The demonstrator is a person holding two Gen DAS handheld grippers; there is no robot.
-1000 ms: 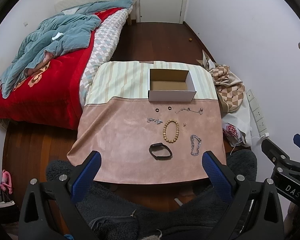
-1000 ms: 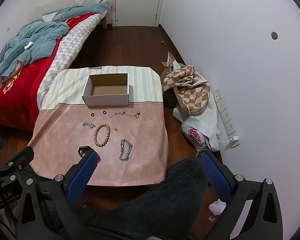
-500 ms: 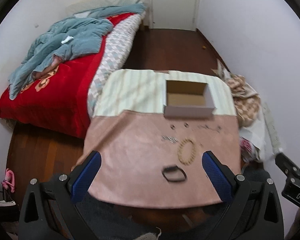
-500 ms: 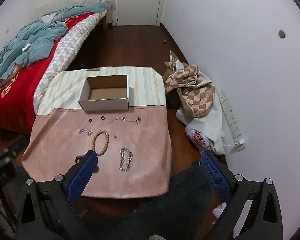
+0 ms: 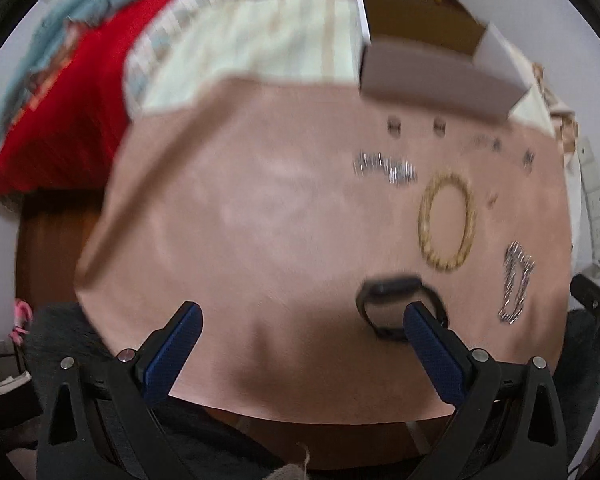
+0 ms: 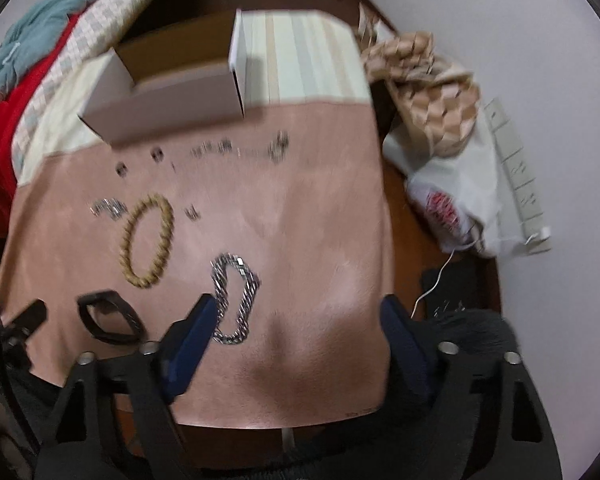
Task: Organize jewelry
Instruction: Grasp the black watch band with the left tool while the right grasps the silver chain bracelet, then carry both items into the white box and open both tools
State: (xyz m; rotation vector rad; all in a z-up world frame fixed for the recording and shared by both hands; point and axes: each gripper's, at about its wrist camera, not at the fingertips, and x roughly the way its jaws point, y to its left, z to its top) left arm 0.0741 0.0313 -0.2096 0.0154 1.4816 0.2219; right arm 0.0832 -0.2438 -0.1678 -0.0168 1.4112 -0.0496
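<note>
Jewelry lies on a pink table cover (image 5: 260, 220): a wooden bead bracelet (image 5: 447, 227), a black band (image 5: 400, 312), a silver chain bracelet (image 5: 516, 288), a small silver chain (image 5: 384, 168) and two small rings (image 5: 394, 126). An open white cardboard box (image 5: 436, 76) stands behind them. My left gripper (image 5: 302, 320) is open above the front edge, its right finger over the black band. My right gripper (image 6: 298, 320) is open, its left finger over the silver chain bracelet (image 6: 236, 296); the bead bracelet (image 6: 148, 240) and the box (image 6: 168, 96) lie further left.
A bed with a red cover (image 5: 60, 92) stands to the left. A checked cloth and bags (image 6: 432, 92) lie on the floor to the right, beside a power strip (image 6: 516, 184). Both views are blurred by motion.
Both grippers have moved forward and down toward the table, so the jewelry now looks much larger and closer. Both stay open.
</note>
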